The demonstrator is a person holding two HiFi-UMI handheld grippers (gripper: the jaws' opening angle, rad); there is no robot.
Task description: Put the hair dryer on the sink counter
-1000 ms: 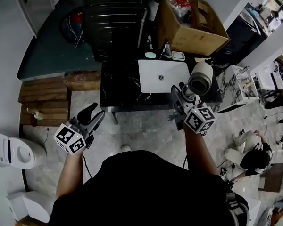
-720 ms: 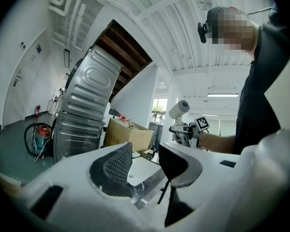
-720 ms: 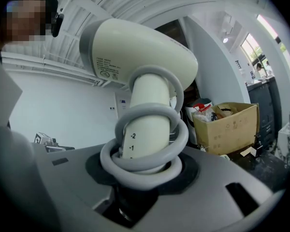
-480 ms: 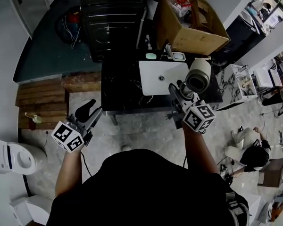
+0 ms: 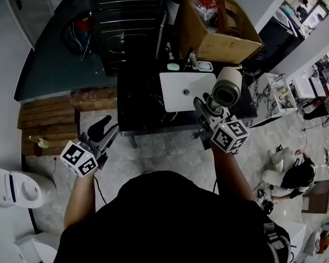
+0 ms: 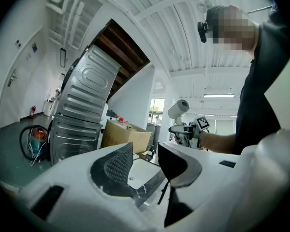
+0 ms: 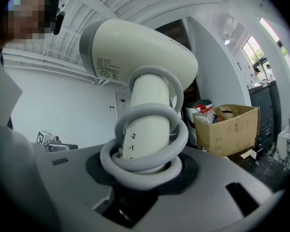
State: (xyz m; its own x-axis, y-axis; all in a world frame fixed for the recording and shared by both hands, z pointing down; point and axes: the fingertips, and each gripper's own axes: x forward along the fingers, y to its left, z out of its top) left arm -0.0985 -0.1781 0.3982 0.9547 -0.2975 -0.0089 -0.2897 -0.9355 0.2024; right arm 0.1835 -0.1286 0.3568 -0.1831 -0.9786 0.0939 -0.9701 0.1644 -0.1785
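Two marks, -1, -2, on hair dryer (image 7: pixel 146 76) clamped in right hand-held gripper (image 5: pixel 210 109).

Cream hair dryer (image 5: pixel 228 87), upright, cord-wrapped

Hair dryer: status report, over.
Left gripper open, empty, jaws just narrowing. Right gripper shut on hair dryer handle, held near sink counter, not set down. White basin close by; small items at back.
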